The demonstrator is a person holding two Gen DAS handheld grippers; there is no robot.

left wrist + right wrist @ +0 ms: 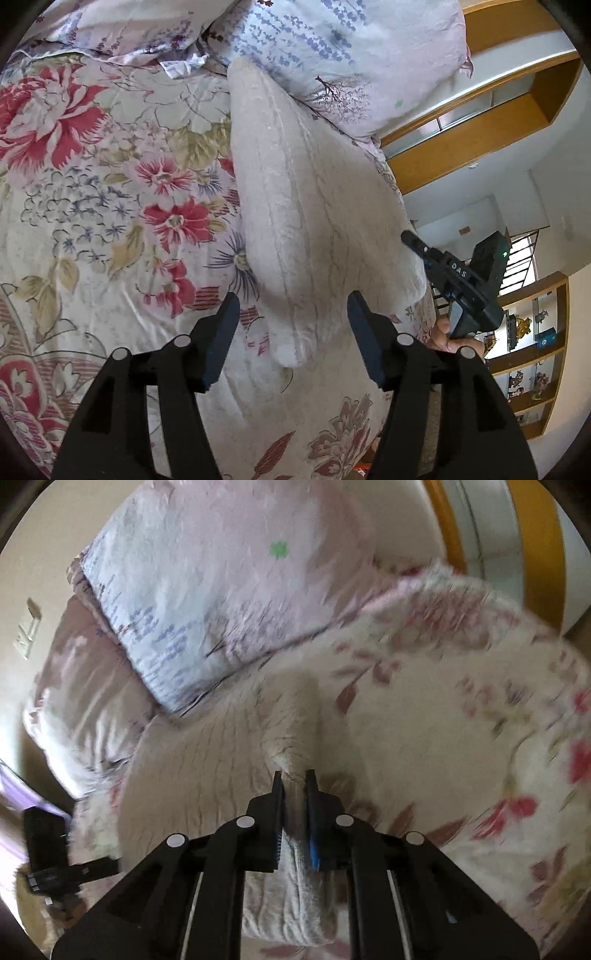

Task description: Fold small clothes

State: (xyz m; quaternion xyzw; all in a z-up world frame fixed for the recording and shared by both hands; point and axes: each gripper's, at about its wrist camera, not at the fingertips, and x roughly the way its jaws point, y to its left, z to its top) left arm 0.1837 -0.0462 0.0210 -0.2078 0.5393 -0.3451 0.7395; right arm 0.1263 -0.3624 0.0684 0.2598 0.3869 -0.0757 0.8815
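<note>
Left claw (291, 317) hung open over the near corner of the garment (306, 206), pads clear of the cloth. Right claw (294, 779) clamped tight on a bunched fold of that garment (221, 738), pinched between both pads. Lay stretched long across the floral bedspread (110, 184), near the bed's edge. Beyond it, pale pillows (332, 55) at the head. Further off, wooden shelves (528, 354) with small figures.
</note>
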